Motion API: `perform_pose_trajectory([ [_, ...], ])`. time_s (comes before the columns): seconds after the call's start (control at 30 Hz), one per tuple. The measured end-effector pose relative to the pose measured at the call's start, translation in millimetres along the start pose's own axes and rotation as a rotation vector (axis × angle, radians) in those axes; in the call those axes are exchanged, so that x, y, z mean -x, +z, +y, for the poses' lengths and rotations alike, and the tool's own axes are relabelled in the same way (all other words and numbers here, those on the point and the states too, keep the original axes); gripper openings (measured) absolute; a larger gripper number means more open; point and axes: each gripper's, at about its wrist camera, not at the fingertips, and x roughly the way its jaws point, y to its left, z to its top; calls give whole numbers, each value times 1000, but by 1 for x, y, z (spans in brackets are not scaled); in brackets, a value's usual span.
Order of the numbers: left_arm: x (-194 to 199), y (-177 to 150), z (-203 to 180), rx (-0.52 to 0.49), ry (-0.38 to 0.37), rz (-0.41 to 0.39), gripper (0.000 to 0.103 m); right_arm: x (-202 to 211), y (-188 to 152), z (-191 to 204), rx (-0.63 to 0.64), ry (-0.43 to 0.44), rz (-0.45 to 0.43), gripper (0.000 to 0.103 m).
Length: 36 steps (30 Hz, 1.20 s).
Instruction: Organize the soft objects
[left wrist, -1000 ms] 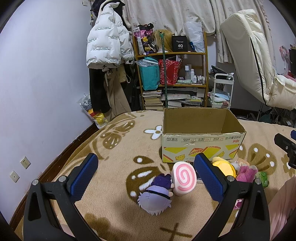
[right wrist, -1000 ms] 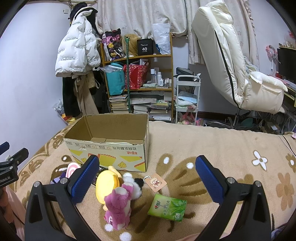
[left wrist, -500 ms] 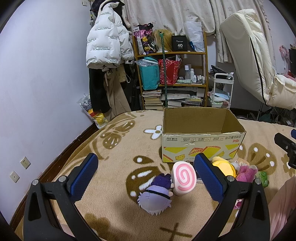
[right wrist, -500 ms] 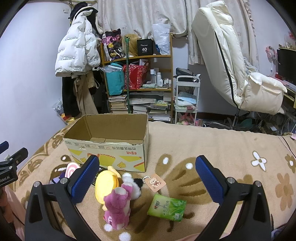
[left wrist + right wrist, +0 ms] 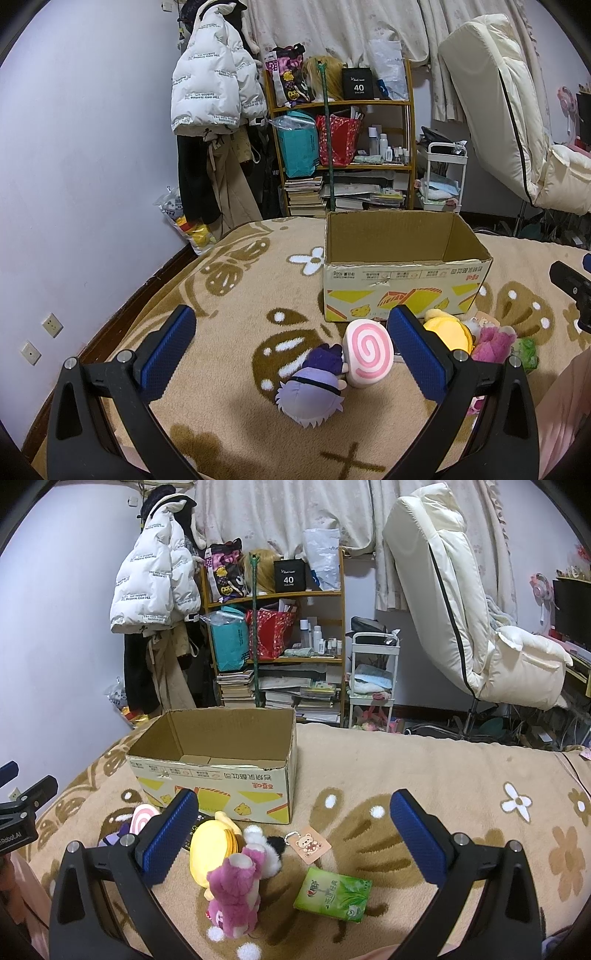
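An open, empty cardboard box (image 5: 406, 280) (image 5: 218, 779) stands on the tan patterned blanket. In front of it lie a purple-haired plush doll (image 5: 314, 384), a pink swirl plush (image 5: 365, 352) (image 5: 142, 816), a yellow plush (image 5: 448, 332) (image 5: 210, 849), a pink bear plush (image 5: 234, 890) (image 5: 493, 341) and a green tissue pack (image 5: 332, 890). My left gripper (image 5: 291, 354) is open and empty, just above the doll and swirl plush. My right gripper (image 5: 291, 842) is open and empty, above the yellow and pink plushes.
A bear tag (image 5: 308, 843) lies by the toys. Beyond the bed stand a cluttered wooden shelf (image 5: 343, 147), hanging coats (image 5: 214, 92), a white cart (image 5: 373, 679) and a cream recliner (image 5: 480, 627). The bed edge drops off at left (image 5: 140, 295).
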Motion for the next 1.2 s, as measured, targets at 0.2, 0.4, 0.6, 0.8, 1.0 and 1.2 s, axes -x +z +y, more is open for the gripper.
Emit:
perform_pose_trajectory([
  [0.2, -3, -3, 0, -6, 0, 18, 103, 0, 0, 0, 0, 4, 1, 103],
  [0.4, -6, -1, -1, -21, 0, 42, 103, -1, -2, 1, -3, 3, 5, 103],
  [0.6, -18, -1, -5, -46, -8, 107, 103, -6, -12, 0, 10, 28, 34, 103],
  [0.8, -29, 4, -6, -37, -57, 153, 103, -11, -11, 6, 24, 76, 85, 103],
  [1.0, -44, 8, -20, -77, -58, 196, 103, -22, -12, 15, 16, 105, 151, 103],
  [1.2, -67, 5, -35, -111, -79, 264, 103, -44, -19, 19, 0, 135, 259, 101],
])
